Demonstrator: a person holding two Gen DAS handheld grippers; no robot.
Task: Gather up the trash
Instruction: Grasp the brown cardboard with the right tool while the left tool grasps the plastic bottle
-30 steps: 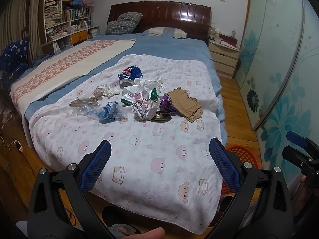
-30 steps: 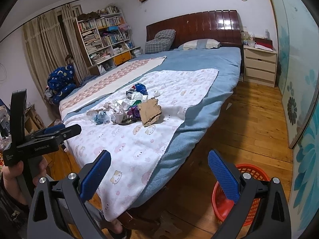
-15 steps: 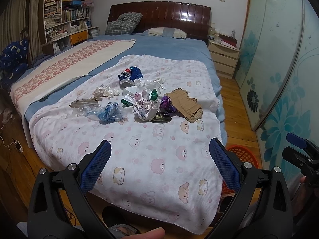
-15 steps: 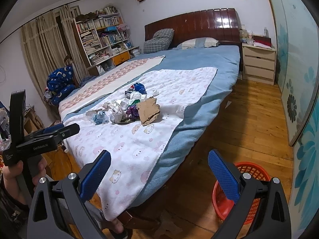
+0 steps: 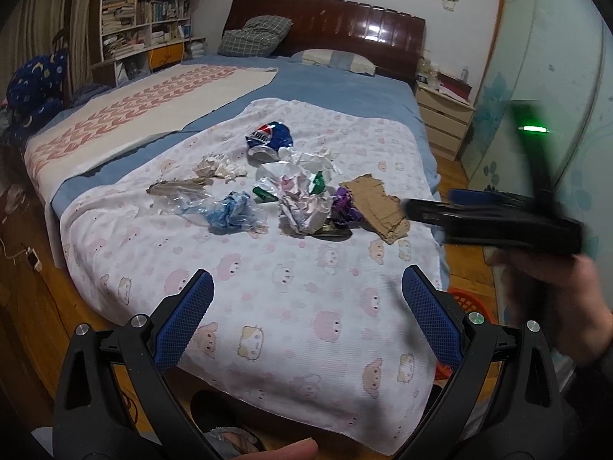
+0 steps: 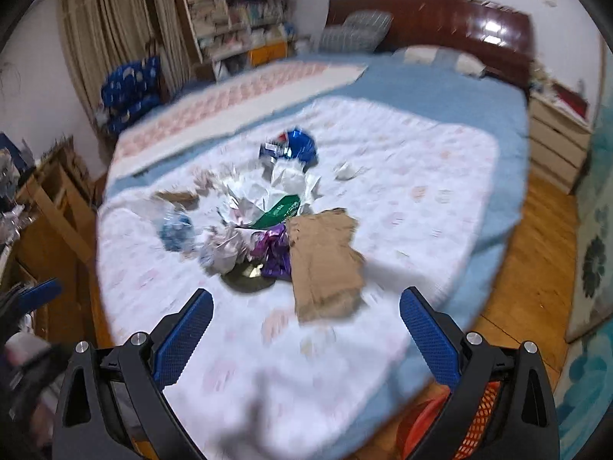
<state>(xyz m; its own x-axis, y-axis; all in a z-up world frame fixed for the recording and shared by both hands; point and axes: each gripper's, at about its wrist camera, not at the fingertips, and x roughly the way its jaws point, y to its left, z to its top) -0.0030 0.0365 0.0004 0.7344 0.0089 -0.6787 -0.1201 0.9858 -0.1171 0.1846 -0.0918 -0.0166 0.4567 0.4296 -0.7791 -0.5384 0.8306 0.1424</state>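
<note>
On the bed (image 5: 345,88), spread with a white animal-print sheet (image 5: 306,299), lies the litter I am here to clear, heaped near the sheet's middle and well up from the foot edge. Largest is the torn cardboard piece (image 6: 325,264), brown, flat and ragged-edged, at the right of the heap; I judge it light and fairly stiff, best pinched at its near free edge, where the sheet gives beneath it. Next comes the crushed blue can (image 5: 268,140), on the far side, dented and probably slick, so I would close on its flattened waist. The crumpled white paper (image 5: 302,211) in the centre looks soft and springy, easy to nip anywhere on a ridge. The blue plastic wad (image 5: 233,216) at left, with clear film trailing from it, looks flimsy and slippery; a deep bite into the bunched part should hold. The purple foil wrapper (image 5: 346,209) touches the cardboard's left edge and looks weightless and crackly. My left gripper (image 5: 306,318) hovers released and empty over the sheet's near end; my right gripper (image 6: 304,327), likewise spread wide and empty, points at the cardboard through motion blur. An orange basket (image 6: 479,414) waits on the floor at the bed's right corner.
</note>
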